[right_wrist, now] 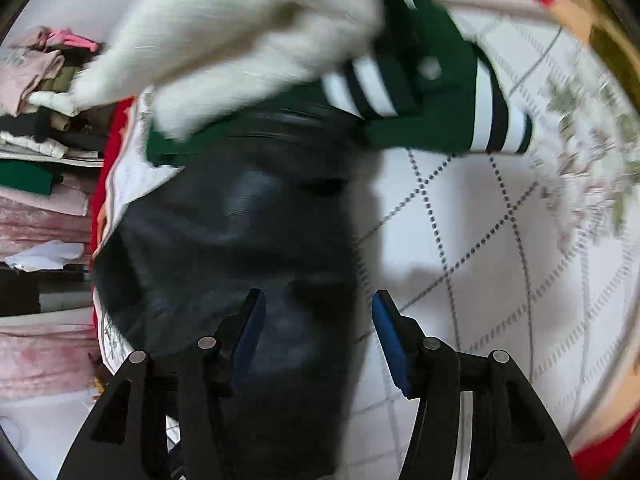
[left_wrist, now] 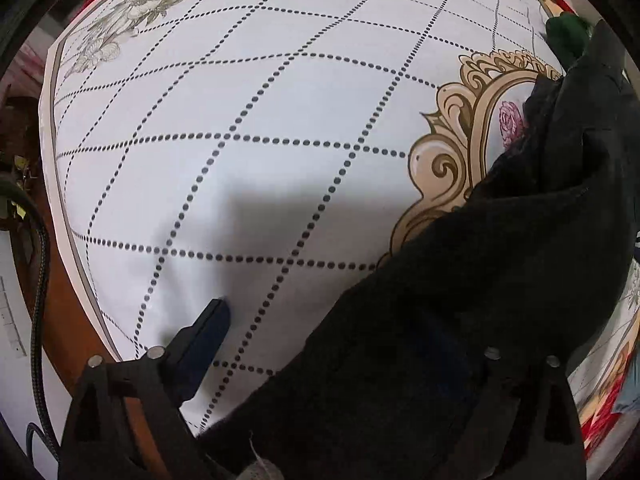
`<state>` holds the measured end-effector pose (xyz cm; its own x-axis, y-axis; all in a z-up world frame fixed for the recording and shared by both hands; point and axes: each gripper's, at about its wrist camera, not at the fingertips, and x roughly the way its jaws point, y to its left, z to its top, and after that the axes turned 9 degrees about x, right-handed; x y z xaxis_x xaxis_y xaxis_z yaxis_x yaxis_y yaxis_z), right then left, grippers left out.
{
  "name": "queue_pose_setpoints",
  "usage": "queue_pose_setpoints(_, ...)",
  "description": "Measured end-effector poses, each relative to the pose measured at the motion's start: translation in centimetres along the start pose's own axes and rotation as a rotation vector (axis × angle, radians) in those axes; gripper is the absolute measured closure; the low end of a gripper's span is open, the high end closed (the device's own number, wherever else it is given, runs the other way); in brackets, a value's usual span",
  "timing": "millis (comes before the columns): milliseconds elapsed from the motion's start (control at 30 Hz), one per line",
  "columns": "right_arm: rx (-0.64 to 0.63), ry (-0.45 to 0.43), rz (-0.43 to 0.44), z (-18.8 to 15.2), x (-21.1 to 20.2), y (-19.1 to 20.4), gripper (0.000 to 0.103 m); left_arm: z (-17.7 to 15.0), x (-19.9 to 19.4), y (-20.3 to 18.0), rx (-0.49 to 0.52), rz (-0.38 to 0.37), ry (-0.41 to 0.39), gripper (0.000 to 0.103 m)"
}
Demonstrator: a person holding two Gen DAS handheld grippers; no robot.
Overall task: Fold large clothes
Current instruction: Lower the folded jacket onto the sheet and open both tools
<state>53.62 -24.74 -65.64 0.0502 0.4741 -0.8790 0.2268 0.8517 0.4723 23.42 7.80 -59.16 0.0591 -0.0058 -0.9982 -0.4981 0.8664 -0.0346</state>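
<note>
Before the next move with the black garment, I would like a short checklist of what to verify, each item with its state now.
1. Right gripper open and ready to grasp: ok, its jaws stand apart over the black garment.
2. Left gripper holding the black garment: cannot tell, the cloth hides its right finger.
3. Black garment lying flat: not ok, it is bunched and draped.
4. Green striped garment clear of the black one: not ok, it lies at the far end, touching it.
5. Free space on the bedsheet for folding: ok, a wide bare area shows in the left view.
6. Right view sharp: not ok, blurred.
</note>
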Motion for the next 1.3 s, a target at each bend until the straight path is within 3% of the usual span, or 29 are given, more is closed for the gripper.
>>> queue_pose_setpoints(133, 0.073, 0.125, 0.229, 2.8, 4.8, -2.9, 0.042, 0.3, 0.1, -0.2, 0.022, 0.025, -0.003, 0.005)
queue_pose_setpoints(200, 0.065, 0.113, 0.320, 3.4, 5.5, -3.2, 0.044, 0.4, 0.2, -0.3, 0.030, 0.039, -0.006, 0.004)
queue_pose_setpoints(233, 0.046, 0.110, 0.350, 3.4, 5.5, -3.1, 0.048, 0.6, 0.2, -0.4, 0.045, 0.057, -0.010, 0.003)
queue_pose_setpoints(300, 0.042, 0.108, 0.366, 3.3, 5.3, -3.4, 0.077, 0.8, 0.3, -0.8, 0.071, 0.078, -0.022, 0.000)
queue_pose_setpoints(367, 0.103, 0.088, 0.406, 2.7, 4.1, -4.8, 0.089, 1.4, 0.4, -1.2, 0.100, 0.093, -0.030, 0.000)
queue_pose_setpoints(400, 0.148, 0.066, 0.416, 2.2, 3.0, -5.6, 0.090, 1.7, 0.4, -1.3, 0.113, 0.096, -0.033, 0.000)
queue_pose_setpoints(500, 0.214, 0.000, 0.377, 0.0, -0.3, -7.8, 0.091, 3.1, 0.2, -1.9, 0.154, 0.117, -0.040, 0.000)
queue_pose_setpoints(567, 0.337, -0.029, 0.341, -3.0, -3.2, -11.8, 0.091, 4.5, -0.6, -2.5, 0.176, 0.126, -0.051, 0.000)
queue_pose_setpoints(667, 0.374, -0.046, 0.196, -7.5, -7.1, -16.5, 0.091, 6.0, -3.0, -3.5, 0.212, 0.120, -0.097, 0.000)
queue_pose_setpoints(733, 0.352, -0.016, 0.084, -9.6, -8.9, -19.0, 0.083, 6.3, -4.8, -4.3, 0.232, 0.107, -0.125, 0.000)
queue_pose_setpoints(800, 0.329, 0.019, -0.020, -11.2, -10.0, -20.4, 0.067, 6.1, -6.5, -5.5, 0.253, 0.096, -0.151, 0.000)
queue_pose_setpoints(900, 0.283, -0.011, -0.118, -12.7, -12.4, -20.7, 0.062, 4.5, -8.1, -8.3, 0.283, 0.070, -0.181, 0.000)
queue_pose_setpoints(1000, 0.200, -0.137, -0.196, -13.5, -16.2, -17.9, 0.062, 3.7, -9.0, -12.3, 0.295, 0.016, -0.193, 0.000)
queue_pose_setpoints(1067, 0.131, -0.219, -0.190, -13.2, -18.4, -15.6, 0.062, 3.3, -8.4, -14.5, 0.292, -0.014, -0.193, 0.000)
queue_pose_setpoints(1100, 0.071, -0.236, -0.141, -12.5, -18.7, -13.8, 0.062, 3.4, -8.0, -15.2, 0.286, -0.016, -0.199, 0.000)
queue_pose_setpoints(1233, -0.049, -0.123, 0.017, -8.7, -14.0, -7.7, 0.062, 4.4, -4.7, -18.2, 0.284, 0.042, -0.173, 0.000)
queue_pose_setpoints(1300, -0.088, -0.067, 0.022, -7.3, -10.6, -5.6, 0.062, 5.3, -2.6, -18.0, 0.260, 0.036, -0.141, 0.000)
